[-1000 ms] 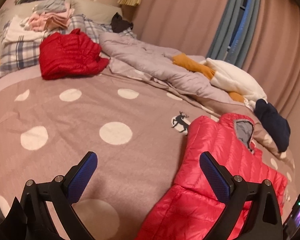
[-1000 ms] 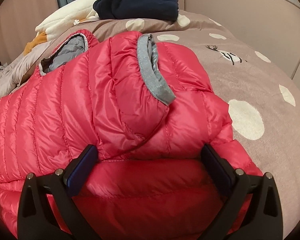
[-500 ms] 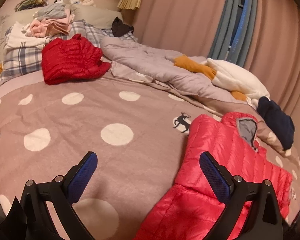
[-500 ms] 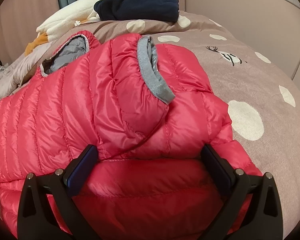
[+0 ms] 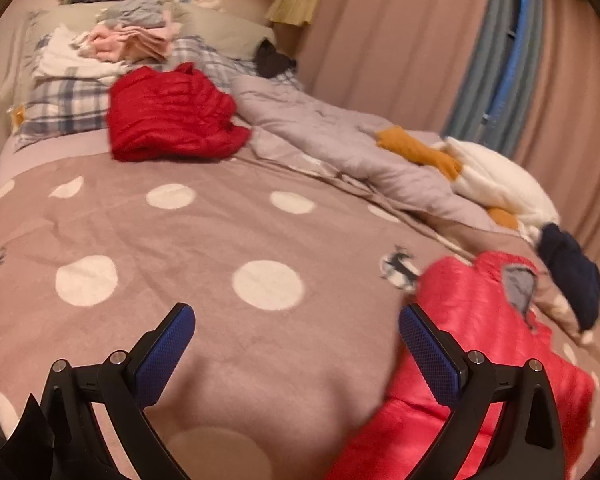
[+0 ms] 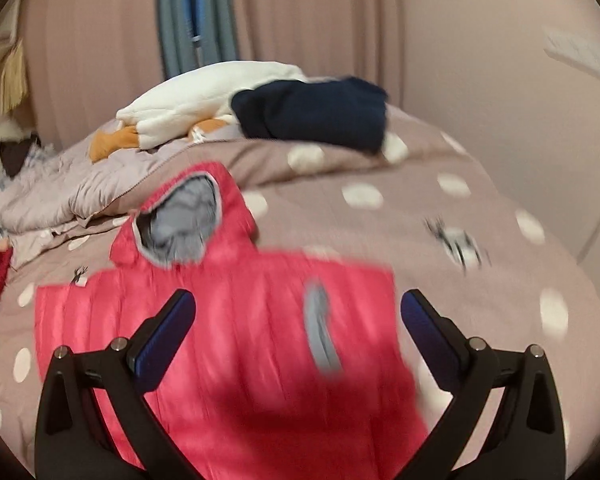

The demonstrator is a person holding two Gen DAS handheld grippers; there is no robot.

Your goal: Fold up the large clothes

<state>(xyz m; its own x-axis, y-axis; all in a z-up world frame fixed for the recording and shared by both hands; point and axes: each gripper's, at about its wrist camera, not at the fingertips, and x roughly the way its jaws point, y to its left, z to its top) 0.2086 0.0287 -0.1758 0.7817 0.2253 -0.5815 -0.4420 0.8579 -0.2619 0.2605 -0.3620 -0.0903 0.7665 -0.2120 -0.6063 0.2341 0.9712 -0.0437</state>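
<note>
A pink-red puffer jacket [image 6: 236, 320] with a grey-lined hood [image 6: 180, 220] lies flat on the dotted bedspread [image 6: 480, 200]; a sleeve with a grey cuff [image 6: 320, 336] is folded across its front. It also shows at the lower right of the left wrist view [image 5: 480, 320]. My right gripper [image 6: 298, 332] is open and empty, raised above the jacket's lower part. My left gripper [image 5: 296, 344] is open and empty above bare bedspread, left of the jacket.
A folded red puffer jacket [image 5: 168, 112] lies by plaid pillows [image 5: 64, 100] stacked with clothes. A grey duvet [image 5: 332, 144], a white and orange plush [image 5: 496, 184] and a navy garment [image 5: 572, 276] lie along the far side. Curtains [image 5: 400, 40] hang behind.
My right gripper has pulled up and back from the jacket, which now lies flatter with the sleeve across it. My left gripper has shifted left, away from the jacket. Both views are motion-blurred.
</note>
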